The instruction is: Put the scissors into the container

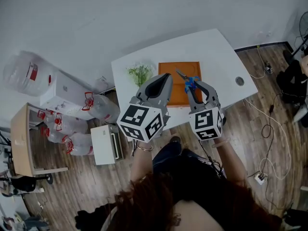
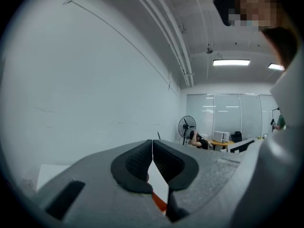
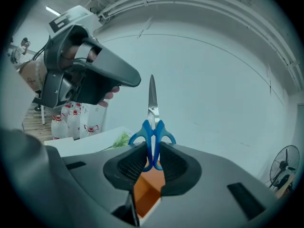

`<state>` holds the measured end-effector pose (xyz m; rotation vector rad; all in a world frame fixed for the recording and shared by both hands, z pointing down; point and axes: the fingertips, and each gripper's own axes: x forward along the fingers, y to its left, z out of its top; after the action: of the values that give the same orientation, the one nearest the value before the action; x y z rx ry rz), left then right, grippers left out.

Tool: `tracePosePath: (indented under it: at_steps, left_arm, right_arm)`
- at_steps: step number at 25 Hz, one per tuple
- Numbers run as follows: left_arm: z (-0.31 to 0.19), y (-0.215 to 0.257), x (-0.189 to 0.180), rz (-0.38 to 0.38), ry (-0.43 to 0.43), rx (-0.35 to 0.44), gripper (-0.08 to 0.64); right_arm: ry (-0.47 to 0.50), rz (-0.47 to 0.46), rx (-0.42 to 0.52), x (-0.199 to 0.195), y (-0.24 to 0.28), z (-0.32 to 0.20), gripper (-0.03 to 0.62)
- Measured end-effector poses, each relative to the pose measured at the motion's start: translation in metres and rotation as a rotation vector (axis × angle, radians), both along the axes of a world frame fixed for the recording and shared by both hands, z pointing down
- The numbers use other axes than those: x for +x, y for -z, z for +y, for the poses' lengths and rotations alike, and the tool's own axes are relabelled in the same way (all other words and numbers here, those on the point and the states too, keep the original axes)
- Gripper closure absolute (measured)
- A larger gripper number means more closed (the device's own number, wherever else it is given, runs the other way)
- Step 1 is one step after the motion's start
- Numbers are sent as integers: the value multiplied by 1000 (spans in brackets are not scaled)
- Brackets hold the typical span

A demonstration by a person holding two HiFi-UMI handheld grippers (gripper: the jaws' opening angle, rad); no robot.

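Hair (image 1: 144,203) of the person is seen at 6 o'clock in the head view. Beyond it, the left gripper (image 1: 166,76) is held over the white table (image 1: 226,57); its jaws are pressed together with nothing between them, as its own view shows. The right gripper (image 1: 193,86) is clamped on the blue handles of the scissors (image 1: 188,82), which are held over the orange container (image 1: 169,71) and are not yet in it. Only in the right gripper view are the blades seen pointing to 12 o'clock, with the left gripper at 10 o'clock. A green sprig (image 1: 139,72) is seen at 9 o'clock of the container. A fan (image 2: 186,126) is shown by the gripper views alone.
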<state>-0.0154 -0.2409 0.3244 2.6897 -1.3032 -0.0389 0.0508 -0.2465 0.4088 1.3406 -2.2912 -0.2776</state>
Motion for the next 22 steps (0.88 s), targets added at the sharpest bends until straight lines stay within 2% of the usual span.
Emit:
tracePosePath:
  at_steps: [22]
  left_arm:
    - [-49, -14, -11, -8, -35, -30, 541]
  right_arm:
    - [108, 229, -167, -16, -100, -45, 517]
